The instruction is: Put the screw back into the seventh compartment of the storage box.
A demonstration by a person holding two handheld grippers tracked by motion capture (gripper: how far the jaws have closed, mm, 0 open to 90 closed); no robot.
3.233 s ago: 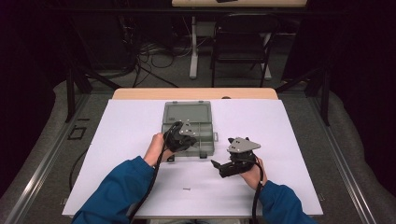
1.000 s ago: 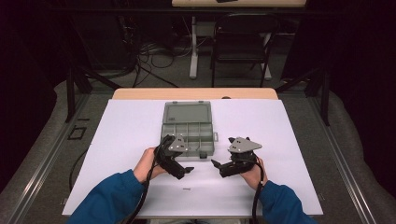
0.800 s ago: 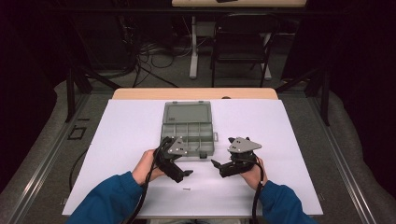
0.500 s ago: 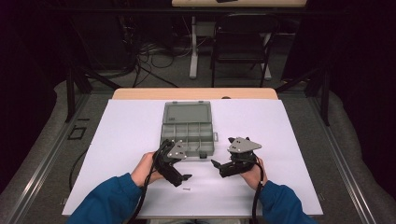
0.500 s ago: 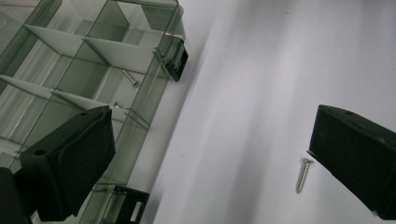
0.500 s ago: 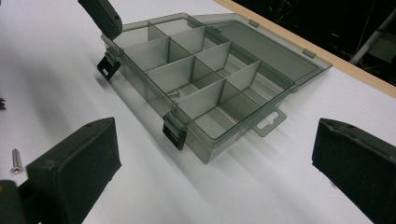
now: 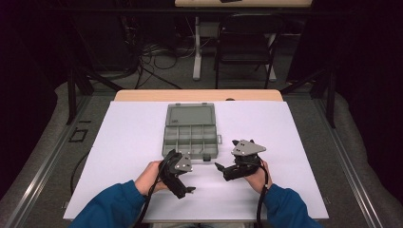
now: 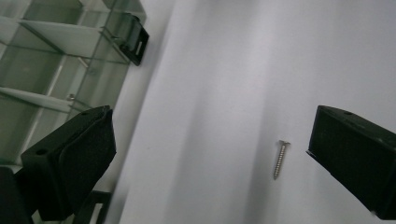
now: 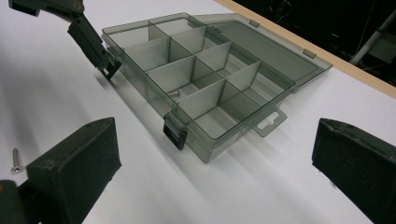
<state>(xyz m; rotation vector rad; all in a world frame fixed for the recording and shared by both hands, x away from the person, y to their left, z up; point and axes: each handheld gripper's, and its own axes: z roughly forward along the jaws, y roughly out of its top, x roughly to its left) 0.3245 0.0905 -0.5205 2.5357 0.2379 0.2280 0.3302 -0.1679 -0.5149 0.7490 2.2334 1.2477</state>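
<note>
Left gripper (image 8: 208,158) spread wide over small silver screw (image 8: 280,159), lower right of frame.
Lower straight, centre on shank, pinch gently; right gripper (image 9: 215,172) spread too, idle near smoky compartment box (image 9: 205,70).

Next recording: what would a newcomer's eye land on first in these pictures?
Probably the open grey compartment box in the middle of the white table cover, lid laid flat behind it. Then the two open tongs near the front edge: the left tongs above a lone screw on the cover, the right tongs facing the box.

Smoky grey box (image 9: 205,88), silver screw (image 8: 280,159), white table (image 7: 133,133)
</note>
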